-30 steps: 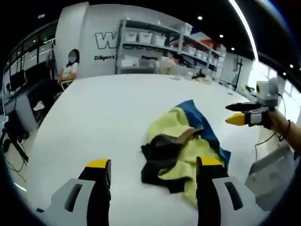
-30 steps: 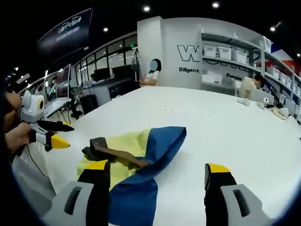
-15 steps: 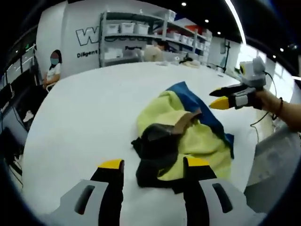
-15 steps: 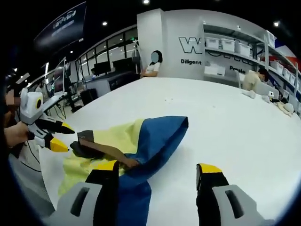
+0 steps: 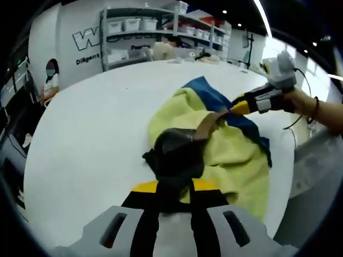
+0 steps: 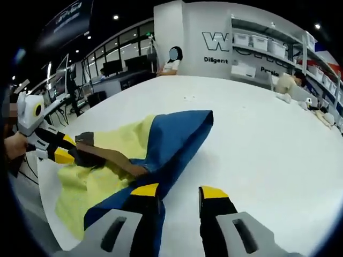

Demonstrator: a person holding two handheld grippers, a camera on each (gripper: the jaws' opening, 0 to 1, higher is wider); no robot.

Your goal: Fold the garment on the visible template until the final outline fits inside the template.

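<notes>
A crumpled garment [image 5: 236, 160] of yellow, blue and black cloth with a brown strip lies near the table's edge. In the left gripper view my left gripper [image 5: 174, 187] is shut on its black part [image 5: 177, 152]. My right gripper [image 5: 236, 107] reaches in from the right and touches the blue part [image 5: 214, 99]. In the right gripper view the garment [image 6: 177, 134] spreads ahead, and my right gripper [image 6: 179, 191] stands narrowly open, its left jaw over the blue edge and bare table in the gap. The left gripper [image 6: 67, 150] holds the black cloth at the far left.
The wide white table [image 6: 257, 139] stretches beyond the garment. A pale sheet [image 6: 45, 182] lies under the garment at the table's edge. Shelves with white bins [image 5: 139, 27] stand at the back. A seated person [image 6: 171, 61] is beyond the far edge.
My left gripper came forward and shut on the black cloth. The right gripper's jaws narrowed and moved onto the blue edge. Both views have come closer to the garment.
</notes>
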